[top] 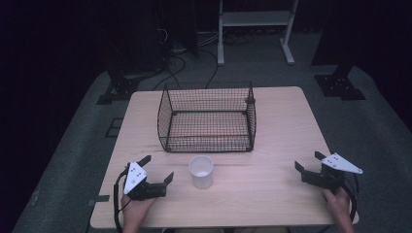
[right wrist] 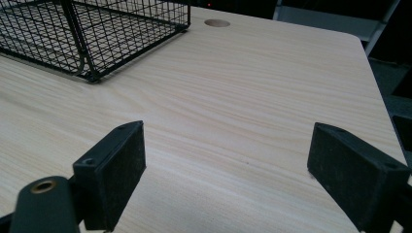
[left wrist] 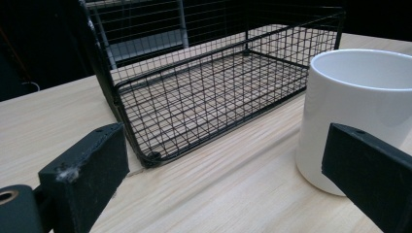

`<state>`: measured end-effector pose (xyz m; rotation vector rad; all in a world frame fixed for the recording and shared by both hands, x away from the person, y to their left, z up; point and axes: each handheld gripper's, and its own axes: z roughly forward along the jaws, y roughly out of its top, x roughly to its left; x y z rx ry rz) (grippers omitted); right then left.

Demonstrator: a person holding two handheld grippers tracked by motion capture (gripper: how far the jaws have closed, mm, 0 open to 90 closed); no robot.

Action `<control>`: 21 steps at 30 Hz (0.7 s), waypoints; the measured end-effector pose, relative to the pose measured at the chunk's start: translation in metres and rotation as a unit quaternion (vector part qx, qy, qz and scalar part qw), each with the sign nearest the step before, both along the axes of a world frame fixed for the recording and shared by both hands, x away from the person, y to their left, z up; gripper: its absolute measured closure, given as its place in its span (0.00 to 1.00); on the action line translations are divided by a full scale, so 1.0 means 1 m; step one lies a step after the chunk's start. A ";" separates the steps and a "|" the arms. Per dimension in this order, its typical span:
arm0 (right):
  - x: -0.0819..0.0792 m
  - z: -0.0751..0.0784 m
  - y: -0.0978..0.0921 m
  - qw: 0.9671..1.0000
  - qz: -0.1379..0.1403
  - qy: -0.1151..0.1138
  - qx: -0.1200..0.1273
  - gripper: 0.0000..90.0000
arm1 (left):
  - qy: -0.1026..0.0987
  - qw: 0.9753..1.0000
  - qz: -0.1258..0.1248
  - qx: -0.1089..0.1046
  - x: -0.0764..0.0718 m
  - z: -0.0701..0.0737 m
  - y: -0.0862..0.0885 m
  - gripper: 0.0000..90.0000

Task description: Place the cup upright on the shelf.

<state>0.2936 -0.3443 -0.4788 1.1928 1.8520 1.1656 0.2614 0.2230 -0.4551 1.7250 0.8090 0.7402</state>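
A white cup stands upright and empty on the wooden table, just in front of an empty black wire basket. My left gripper rests on the table to the cup's left, open, jaws spread and nothing between them. In the left gripper view the cup sits just beyond the right jaw, with the basket ahead; the left gripper frames bare wood. My right gripper lies open near the table's right edge. In the right gripper view the right gripper holds nothing.
A round cable hole sits in the tabletop behind the basket. A white metal stand and cables on the floor lie beyond the table's far edge. Bare wood stretches between the cup and the right gripper.
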 end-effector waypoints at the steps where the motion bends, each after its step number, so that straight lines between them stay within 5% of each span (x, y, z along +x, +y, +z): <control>1: 0.000 0.000 0.000 1.000 0.000 0.000 0.000 0.15 | -0.001 1.000 -0.001 -0.002 0.000 0.000 -0.001 0.03; 11: 0.000 0.000 0.000 1.000 0.000 -0.001 0.000 0.15 | -0.003 1.000 -0.025 -0.006 -0.002 0.004 -0.011 0.03; 21: 0.000 0.000 0.000 1.000 -0.001 -0.001 0.000 0.15 | -0.001 0.996 -0.082 -0.018 -0.005 0.009 -0.024 0.03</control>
